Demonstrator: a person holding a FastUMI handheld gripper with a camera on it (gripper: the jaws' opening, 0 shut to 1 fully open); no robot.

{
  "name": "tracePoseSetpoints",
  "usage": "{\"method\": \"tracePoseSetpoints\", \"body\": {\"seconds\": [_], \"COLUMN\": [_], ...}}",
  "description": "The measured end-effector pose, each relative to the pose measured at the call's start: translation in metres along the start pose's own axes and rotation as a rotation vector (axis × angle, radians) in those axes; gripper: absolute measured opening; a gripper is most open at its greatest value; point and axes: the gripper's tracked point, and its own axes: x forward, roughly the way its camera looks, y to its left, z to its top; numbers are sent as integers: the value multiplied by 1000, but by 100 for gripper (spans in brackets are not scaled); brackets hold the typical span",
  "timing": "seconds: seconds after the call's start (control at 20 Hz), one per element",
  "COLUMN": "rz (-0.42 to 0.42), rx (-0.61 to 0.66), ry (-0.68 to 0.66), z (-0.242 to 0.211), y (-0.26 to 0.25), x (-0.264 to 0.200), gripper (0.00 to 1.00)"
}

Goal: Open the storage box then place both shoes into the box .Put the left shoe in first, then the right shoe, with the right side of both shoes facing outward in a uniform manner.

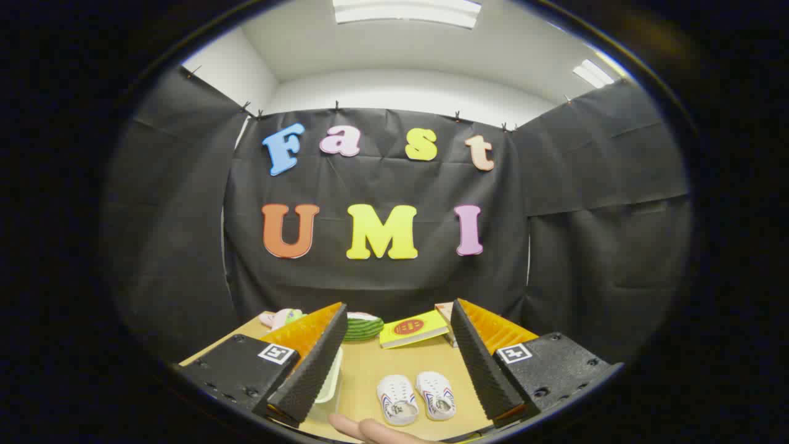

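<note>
The tongs [397, 364] hang wide open, holding nothing, above the worktop [400, 364]. Two shoes [416, 398] lie side by side between the fingers; the box [328, 382] sits beside the left finger.

Table [370, 370]: light wood top.
Shoes [416, 398]: pair side by side, near edge.
Storage box [330, 379]: beside them.
Book [413, 328], green striped object [362, 325]: far edge.

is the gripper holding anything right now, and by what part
Nothing is held. The gripper is open, its fingers wide apart above the table, with the two shoes lying untouched between them.
</note>
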Motion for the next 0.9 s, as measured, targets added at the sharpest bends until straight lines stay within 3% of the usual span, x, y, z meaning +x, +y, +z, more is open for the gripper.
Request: {"method": "tracePoseSetpoints", "body": {"seconds": [0.5,0.9], "rz": [40,23], "rx": [0,5], "ry": [-7,-19], "z": [9,17], "y": [12,-4], "x": [-7,-9], "gripper": [100,100]}}
